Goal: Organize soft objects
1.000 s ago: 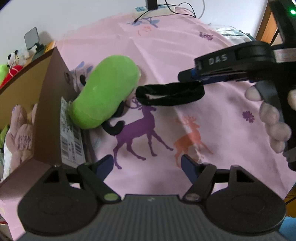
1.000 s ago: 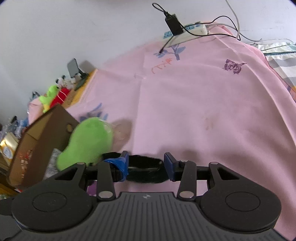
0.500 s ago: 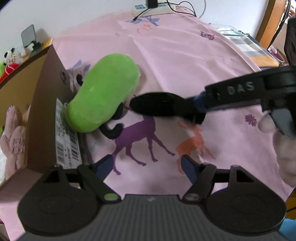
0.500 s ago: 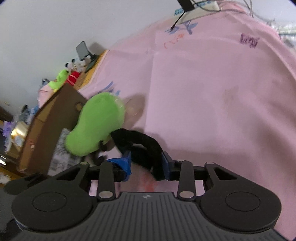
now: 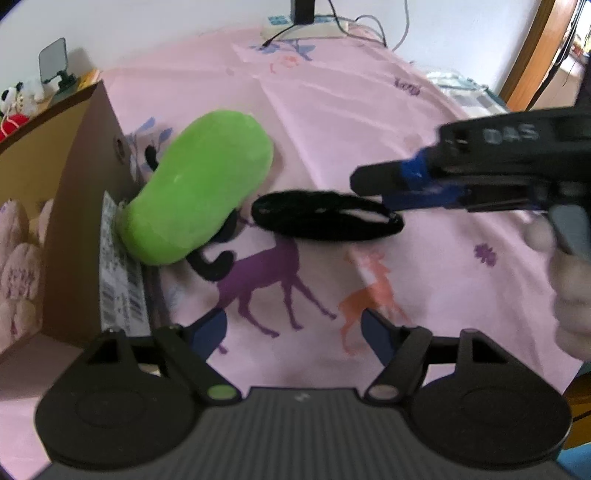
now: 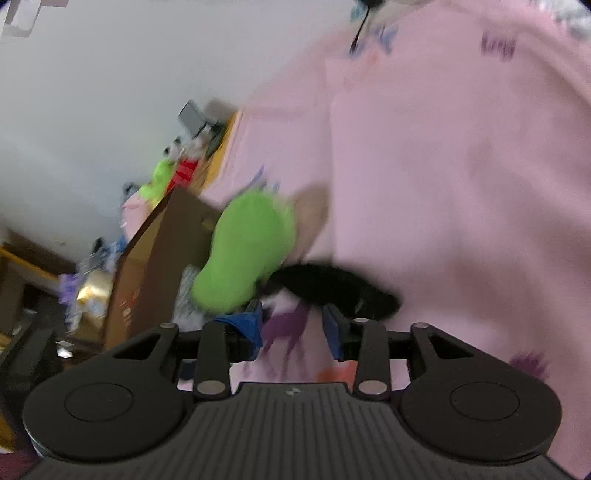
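two spread grippers [image 5: 293,330] [image 6: 291,326] beside box edge [image 5: 110,122]

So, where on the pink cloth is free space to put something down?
The pink cloth is bare between the black band and the power strip, and near the deer prints. It is crowded where the green plush touches the cardboard box.

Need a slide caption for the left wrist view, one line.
Right gripper open just above the black fabric loop on the pink deer-print cloth, beside a green plush leaning against the cardboard box.
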### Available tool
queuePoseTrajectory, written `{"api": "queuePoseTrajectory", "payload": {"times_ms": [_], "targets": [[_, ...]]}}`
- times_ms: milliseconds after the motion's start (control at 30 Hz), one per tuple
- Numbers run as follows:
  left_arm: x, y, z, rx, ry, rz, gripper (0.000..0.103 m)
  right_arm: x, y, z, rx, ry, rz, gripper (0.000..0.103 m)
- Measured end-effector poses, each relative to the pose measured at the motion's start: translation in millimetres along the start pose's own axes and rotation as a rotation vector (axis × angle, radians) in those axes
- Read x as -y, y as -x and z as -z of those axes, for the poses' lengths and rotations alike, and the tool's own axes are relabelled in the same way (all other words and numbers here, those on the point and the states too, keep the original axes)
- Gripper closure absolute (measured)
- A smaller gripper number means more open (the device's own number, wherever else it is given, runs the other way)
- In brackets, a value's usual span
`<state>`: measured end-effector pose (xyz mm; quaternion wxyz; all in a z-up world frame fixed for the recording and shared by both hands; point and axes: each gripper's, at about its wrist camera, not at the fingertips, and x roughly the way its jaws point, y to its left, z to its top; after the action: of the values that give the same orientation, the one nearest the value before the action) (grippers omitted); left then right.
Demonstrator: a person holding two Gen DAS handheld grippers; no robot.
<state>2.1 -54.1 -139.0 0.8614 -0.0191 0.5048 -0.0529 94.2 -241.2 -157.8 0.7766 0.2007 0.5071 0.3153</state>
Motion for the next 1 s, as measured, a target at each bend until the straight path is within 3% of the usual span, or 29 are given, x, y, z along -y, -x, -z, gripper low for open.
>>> {"api": "queuePoseTrajectory", "payload": {"times_ms": [133, 267, 433, 500, 633, 833, 900, 1000], "targets": [[0.5, 0.3, -6.4, 0.071, 0.021, 0.052, 0.029, 9.8, -9.6, -11.4, 0.044, -0.014, 0.061, 0.082], [1.5, -7.4, -15.0, 0.123, 0.045, 0.135, 0.029, 16.6, -29.1, -12.9, 0.002, -0.022, 0.068, 0.082], [5.0, -31.6, -19.5, 0.115, 0.045, 0.152, 0.029, 26.5, -39.6, -4.6, -0.119, -0.133, -0.054, 0.081], [0.5, -42.1, -19.4, 0.086, 0.076, 0.178, 0.029, 31.5, -38.4, -2.0, -0.137, -0.179, -0.085, 0.081], [6.7, -41.0, -16.3, 0.101, 0.031, 0.189, 0.032, 37.9, -33.9, 0.0, -0.152, -0.237, -0.121, 0.081], [9.2, -36.0, -5.5, 0.115, -0.012, 0.237, 0.048, 46.2, -29.3, 6.9, -0.173, -0.311, -0.165, 0.083], [9.3, -33.8, -4.5, 0.108, -0.028, 0.265, 0.064, 45.2, -29.9, 8.0, -0.178, -0.305, -0.163, 0.086], [12.3, -26.5, 1.3, 0.107, -0.059, 0.281, 0.068, 40.6, -30.9, 9.8, -0.204, -0.297, -0.173, 0.082]]}}
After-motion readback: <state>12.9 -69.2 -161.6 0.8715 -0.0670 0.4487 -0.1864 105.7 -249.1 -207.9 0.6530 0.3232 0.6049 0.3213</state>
